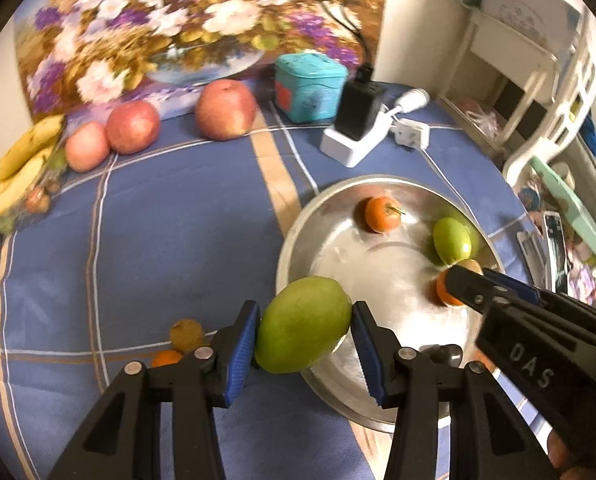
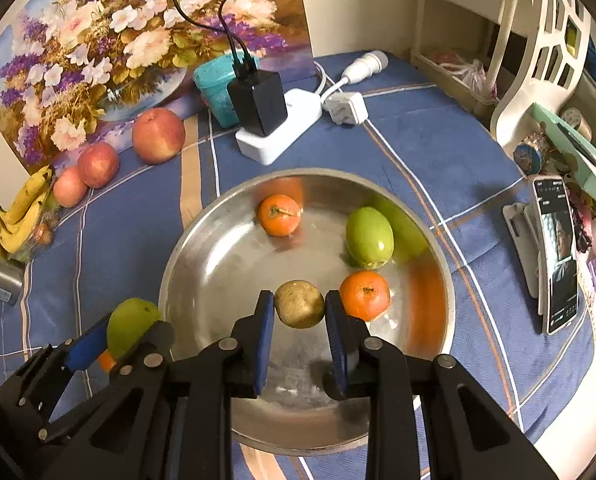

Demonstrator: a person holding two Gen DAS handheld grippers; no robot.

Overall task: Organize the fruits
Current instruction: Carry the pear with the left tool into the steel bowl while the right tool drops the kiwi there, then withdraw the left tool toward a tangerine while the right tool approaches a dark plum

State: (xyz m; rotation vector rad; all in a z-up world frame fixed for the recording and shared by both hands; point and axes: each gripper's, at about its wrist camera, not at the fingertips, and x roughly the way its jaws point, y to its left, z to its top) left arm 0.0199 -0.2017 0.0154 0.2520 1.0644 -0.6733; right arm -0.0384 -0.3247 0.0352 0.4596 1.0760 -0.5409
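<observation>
Left wrist view: the left gripper (image 1: 304, 338) clamps a smooth, oval green mango (image 1: 302, 335) between ribbed blue pads, held at the near rim of the round steel bowl (image 1: 298, 236). In the bowl lie a glossy green fruit (image 1: 452, 240) and a tangerine (image 1: 382, 214). Three apples (image 1: 225, 109) and bananas (image 1: 13, 172) sit on the checked blue cloth (image 1: 157, 220).

Right wrist view: the right gripper (image 2: 300, 314) grips a dull, round brown fruit (image 2: 300, 304) over the bowl's middle (a second tangerine (image 2: 364, 295) just beside its right finger).
</observation>
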